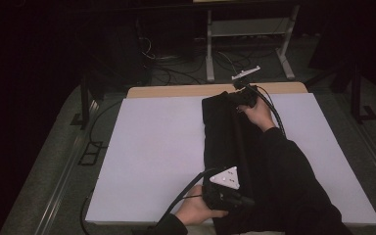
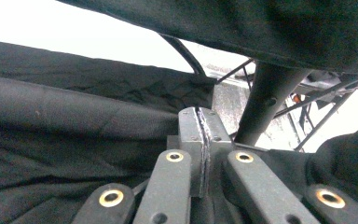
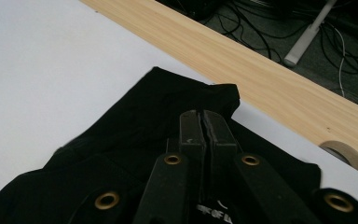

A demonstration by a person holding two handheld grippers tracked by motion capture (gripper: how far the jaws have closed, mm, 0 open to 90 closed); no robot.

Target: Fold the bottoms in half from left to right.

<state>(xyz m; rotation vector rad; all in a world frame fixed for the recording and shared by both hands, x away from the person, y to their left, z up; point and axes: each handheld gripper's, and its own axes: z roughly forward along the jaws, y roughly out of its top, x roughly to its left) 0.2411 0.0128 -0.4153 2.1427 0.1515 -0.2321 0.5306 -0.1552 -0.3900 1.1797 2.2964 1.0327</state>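
— Lying lengthwise on the white table sheet (image 1: 152, 147), right of centre: one folded black cloth garment (image 1: 223, 142). Grippers?

— Left gripper (image 2: 200, 140) at its near end, jaws pressed together, seemingly pinching fabric. Right gripper (image 3: 206, 133) at the far end by the bare wooden table edge (image 3: 261, 74), jaws closed over the cloth.

A dim room surrounds a table (image 1: 152, 147) with a white top and a pale wooden edge (image 1: 176, 91) along its far side. Beyond it, a grey metal frame (image 1: 247, 29) stands on a dark grey floor (image 1: 44, 156) strewn with black cables (image 1: 176, 68). The walls are lost in darkness, and light falls mainly on the tabletop.
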